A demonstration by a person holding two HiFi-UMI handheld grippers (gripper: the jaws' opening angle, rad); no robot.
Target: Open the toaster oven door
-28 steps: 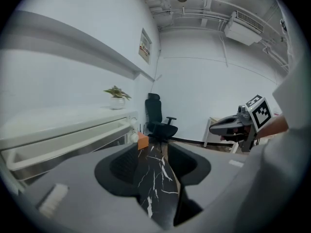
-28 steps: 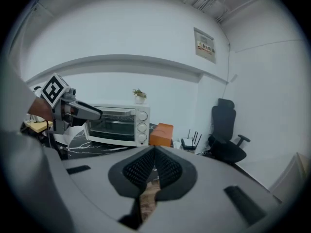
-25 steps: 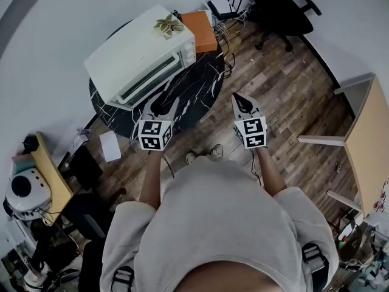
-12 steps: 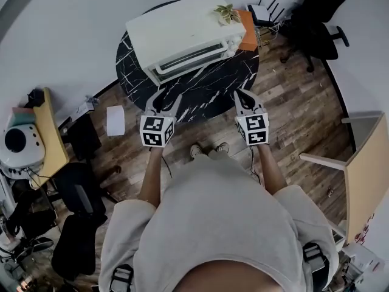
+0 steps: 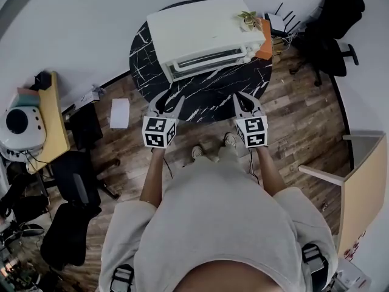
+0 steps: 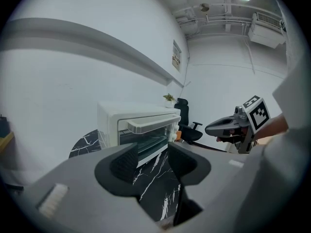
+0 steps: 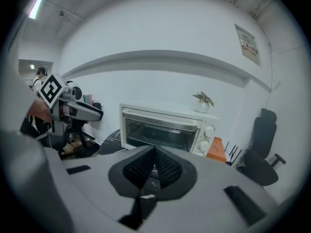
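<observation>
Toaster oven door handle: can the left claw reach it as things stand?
Probably yes: the left claw is open, the handle lies straight ahead, and only bare black marble tabletop shows between them.

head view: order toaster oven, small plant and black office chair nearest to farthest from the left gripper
1. Toaster oven, on the table just ahead of the left gripper.
2. Small plant, on the oven's right end.
3. Black office chair, on the floor far right.
</observation>
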